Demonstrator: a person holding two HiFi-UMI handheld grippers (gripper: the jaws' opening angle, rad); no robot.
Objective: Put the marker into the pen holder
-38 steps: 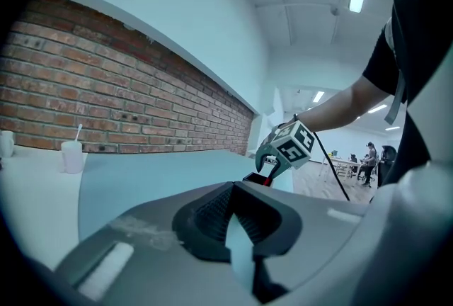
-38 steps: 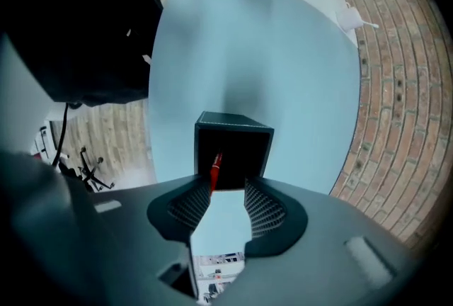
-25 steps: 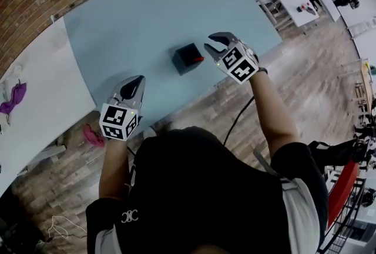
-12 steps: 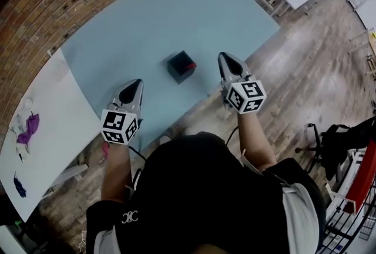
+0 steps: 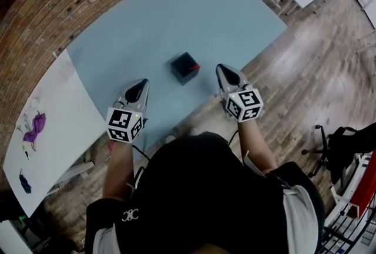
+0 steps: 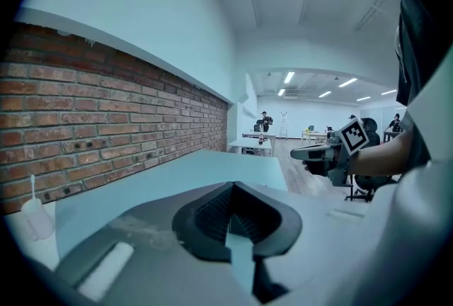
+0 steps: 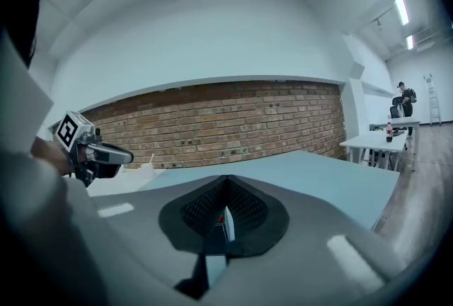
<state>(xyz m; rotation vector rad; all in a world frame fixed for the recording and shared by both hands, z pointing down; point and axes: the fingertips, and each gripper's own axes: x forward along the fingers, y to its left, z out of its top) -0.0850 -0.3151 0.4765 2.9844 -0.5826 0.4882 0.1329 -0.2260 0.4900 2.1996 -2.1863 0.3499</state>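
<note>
Both tongs are pressed together and empty. We see the left tongs (image 5: 143, 83) over the desk (image 5: 147, 17) at its near edge, well left of the holder (image 5: 183, 67), and the right tongs (image 5: 222, 69) near its right side, not touching it. A red marker (image 5: 193, 64) shows at the holder's top, so we judge it already in. The task looks done, with nothing left but to pull both hands clear

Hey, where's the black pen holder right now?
In the head view, the pen holder stands on the blue table near its front edge, between and just ahead of the left gripper and the right gripper.
</note>
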